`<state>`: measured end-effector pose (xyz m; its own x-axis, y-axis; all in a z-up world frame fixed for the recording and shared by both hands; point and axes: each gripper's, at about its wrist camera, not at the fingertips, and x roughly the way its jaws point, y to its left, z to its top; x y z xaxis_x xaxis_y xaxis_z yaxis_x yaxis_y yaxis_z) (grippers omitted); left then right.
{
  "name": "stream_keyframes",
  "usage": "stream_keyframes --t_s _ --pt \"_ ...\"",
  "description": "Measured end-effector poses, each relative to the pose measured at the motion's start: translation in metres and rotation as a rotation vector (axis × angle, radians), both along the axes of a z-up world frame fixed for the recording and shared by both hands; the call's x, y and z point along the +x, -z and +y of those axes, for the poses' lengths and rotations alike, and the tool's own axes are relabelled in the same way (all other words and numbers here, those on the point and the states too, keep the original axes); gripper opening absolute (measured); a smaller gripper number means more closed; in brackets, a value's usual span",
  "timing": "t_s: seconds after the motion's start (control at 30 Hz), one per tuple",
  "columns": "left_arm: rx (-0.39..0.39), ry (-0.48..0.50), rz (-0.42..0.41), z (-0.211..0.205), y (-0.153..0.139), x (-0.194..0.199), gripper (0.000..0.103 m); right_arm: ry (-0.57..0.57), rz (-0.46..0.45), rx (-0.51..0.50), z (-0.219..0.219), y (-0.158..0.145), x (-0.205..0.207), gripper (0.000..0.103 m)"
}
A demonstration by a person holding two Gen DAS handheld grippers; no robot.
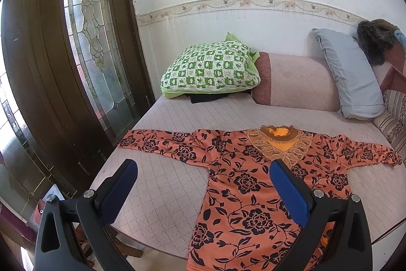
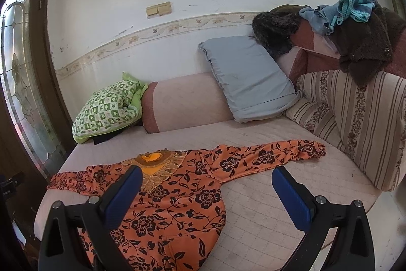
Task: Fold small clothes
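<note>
An orange shirt with black flower print (image 1: 243,184) lies flat on the pink quilted seat (image 1: 162,184), both sleeves spread out, lace collar (image 1: 279,141) toward the back. It also shows in the right wrist view (image 2: 177,197). My left gripper (image 1: 203,177) is open and empty, hovering above the shirt's left side and left sleeve (image 1: 157,141). My right gripper (image 2: 206,186) is open and empty, above the shirt's right side near its right sleeve (image 2: 279,151).
A green checked pillow (image 1: 210,67), a pink bolster (image 1: 291,80) and a grey pillow (image 1: 352,78) line the back. A striped cushion (image 2: 355,123) and piled clothes (image 2: 355,24) stand at the right. A dark wooden door with glass (image 1: 63,55) is at the left.
</note>
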<state>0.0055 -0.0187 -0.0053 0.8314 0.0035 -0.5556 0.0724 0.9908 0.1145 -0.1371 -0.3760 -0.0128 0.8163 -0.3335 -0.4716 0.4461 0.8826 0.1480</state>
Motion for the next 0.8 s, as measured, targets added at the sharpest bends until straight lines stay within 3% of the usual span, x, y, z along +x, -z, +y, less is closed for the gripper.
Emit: stream_keyframes --t_s 0.8 --pt "-0.018 -0.032 -0.02 0.024 -0.004 -0.003 0.103 -0.015 0.006 -0.015 0.01 -0.005 0.002 0.103"
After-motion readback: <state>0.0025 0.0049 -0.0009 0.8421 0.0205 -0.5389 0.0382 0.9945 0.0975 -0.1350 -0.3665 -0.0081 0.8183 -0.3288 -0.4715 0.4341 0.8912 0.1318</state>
